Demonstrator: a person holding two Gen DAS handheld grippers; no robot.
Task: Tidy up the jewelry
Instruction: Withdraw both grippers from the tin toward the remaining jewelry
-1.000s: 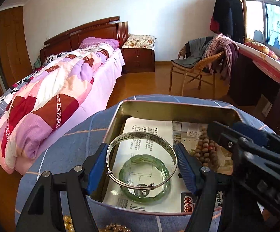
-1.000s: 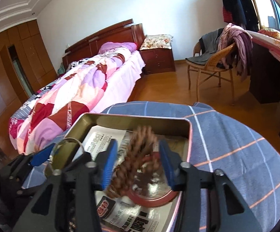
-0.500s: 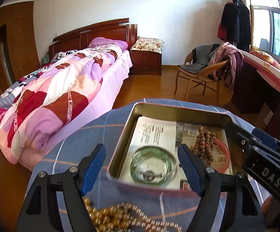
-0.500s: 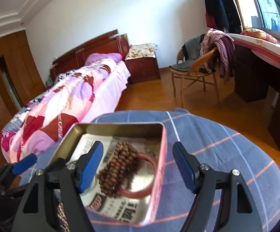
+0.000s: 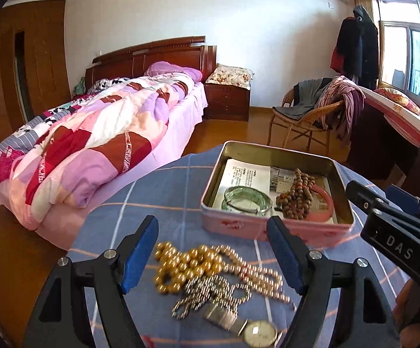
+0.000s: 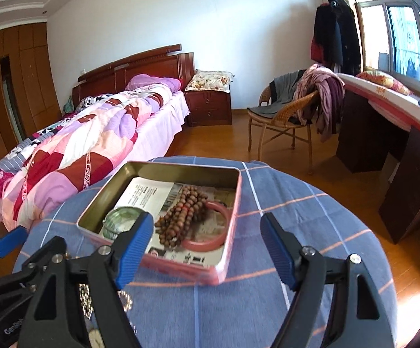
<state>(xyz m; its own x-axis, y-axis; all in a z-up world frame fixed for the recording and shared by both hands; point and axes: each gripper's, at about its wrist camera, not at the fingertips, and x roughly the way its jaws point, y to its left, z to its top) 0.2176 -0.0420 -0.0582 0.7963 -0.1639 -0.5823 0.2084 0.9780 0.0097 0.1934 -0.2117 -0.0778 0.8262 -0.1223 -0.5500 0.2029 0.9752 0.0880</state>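
A pink tin (image 5: pixel 268 227) lined with newspaper stands on the blue checked table. In it lie a green bangle (image 5: pixel 246 198) with a thin silver bangle on it, a brown bead string (image 5: pixel 297 197) and a pink bangle (image 5: pixel 326 208). In front of the tin lies a heap: gold beads (image 5: pixel 186 266), a pearl strand (image 5: pixel 259 275), a silver chain (image 5: pixel 210 293) and a watch (image 5: pixel 259 332). My left gripper (image 5: pixel 211 221) hangs open over the heap, holding nothing. My right gripper (image 6: pixel 207 217) is open and empty, back from the tin (image 6: pixel 230 232), with the brown beads (image 6: pixel 183 214) ahead of it.
The round table's cloth (image 6: pixel 311 220) runs wide to the right of the tin. A bed with a patchwork quilt (image 5: pixel 93 145) stands to the left beyond the table. A wicker chair with clothes (image 5: pixel 305 121) and a dark desk (image 6: pixel 384 133) stand behind on the right.
Both grippers let go and drew back from the tin. The silver bangle now lies on the green one, and the brown beads lie over the pink bangle. The heap has come into the left wrist view.
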